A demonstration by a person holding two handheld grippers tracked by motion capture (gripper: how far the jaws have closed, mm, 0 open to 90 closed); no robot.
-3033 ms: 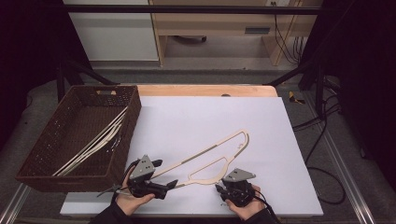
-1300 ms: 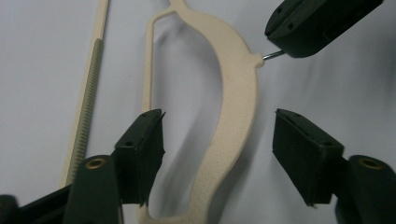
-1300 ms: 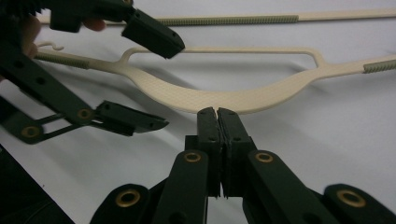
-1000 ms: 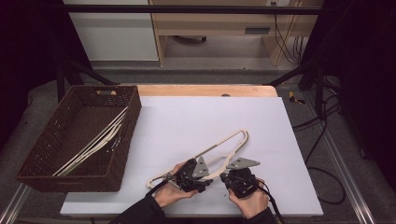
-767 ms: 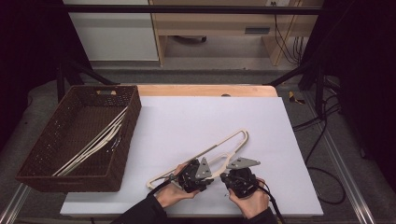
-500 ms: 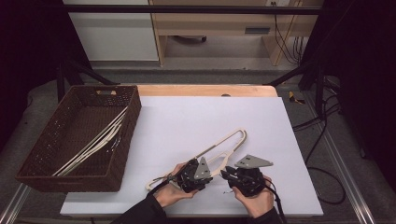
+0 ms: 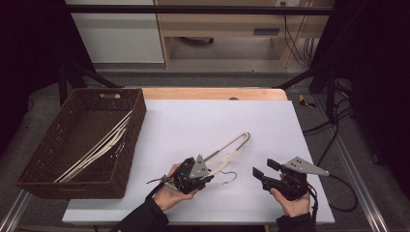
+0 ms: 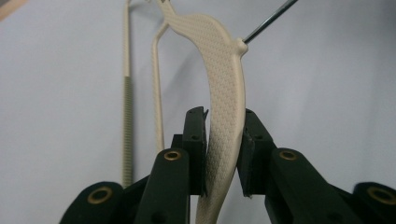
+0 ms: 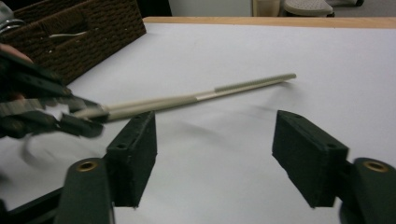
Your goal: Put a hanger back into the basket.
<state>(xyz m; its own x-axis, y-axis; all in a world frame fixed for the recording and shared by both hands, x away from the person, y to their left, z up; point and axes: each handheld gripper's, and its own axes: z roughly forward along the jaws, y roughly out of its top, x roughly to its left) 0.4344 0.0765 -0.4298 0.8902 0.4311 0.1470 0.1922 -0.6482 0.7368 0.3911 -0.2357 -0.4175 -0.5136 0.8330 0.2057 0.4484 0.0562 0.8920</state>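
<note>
From above, the left claw (image 7: 205, 175) held the hanger (image 7: 227, 147) over the white surface (image 7: 203, 121), right claw (image 7: 263, 169) spread empty. Left gripper view: jaws clamped its shoulder. Probably the carry to the basket (image 7: 34, 166) was next.

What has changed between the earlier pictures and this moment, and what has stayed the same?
The left gripper moved right along the table edge and closed on the beige hanger; it now holds it lifted and tilted. The right gripper let go, opened wide and drew away to the right. The hanger's far end swung left. The wicker basket with its hangers and the white table stayed as they were.
</note>
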